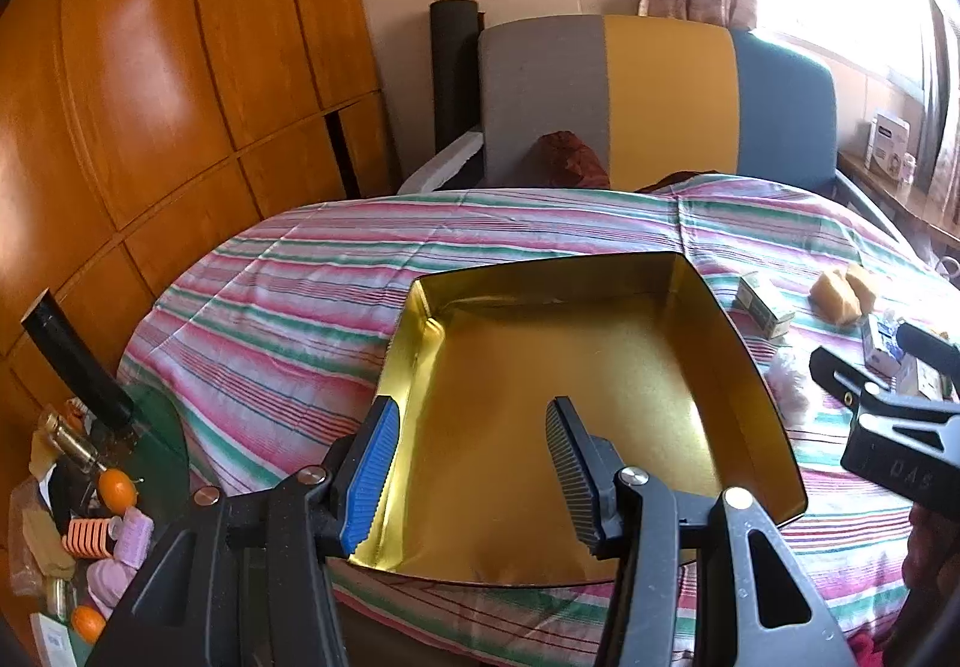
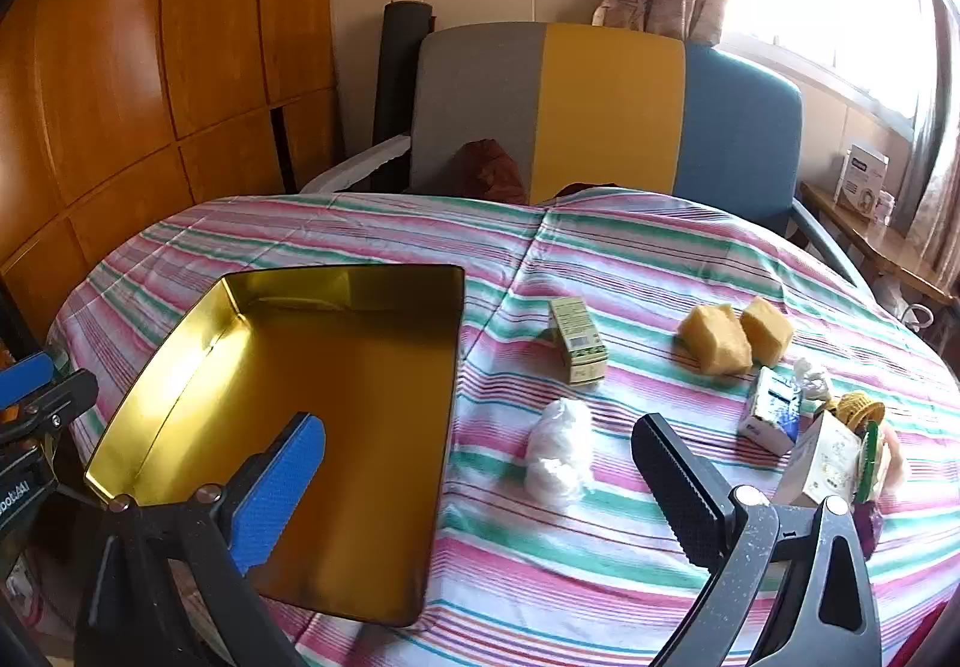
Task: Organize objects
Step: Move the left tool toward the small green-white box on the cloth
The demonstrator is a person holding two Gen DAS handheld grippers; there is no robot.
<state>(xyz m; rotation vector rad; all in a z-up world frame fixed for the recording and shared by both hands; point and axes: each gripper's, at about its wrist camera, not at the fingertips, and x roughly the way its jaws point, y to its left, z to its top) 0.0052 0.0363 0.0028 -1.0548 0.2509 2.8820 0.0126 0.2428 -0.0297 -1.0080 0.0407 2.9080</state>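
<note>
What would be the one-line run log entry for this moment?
left gripper: open, over gold tin | right gripper: open, empty | tin: empty | green carton, white wad: on striped cloth

From my remote seat, the tabletop wears a cloth striped pink, green and white. A gold tin, open and bare inside, sits at its left. Right of the tin lie a green box and a white wad; farther right, two yellow blocks touch side by side. A blue-and-white carton and a cream box crowd the right edge.
</note>
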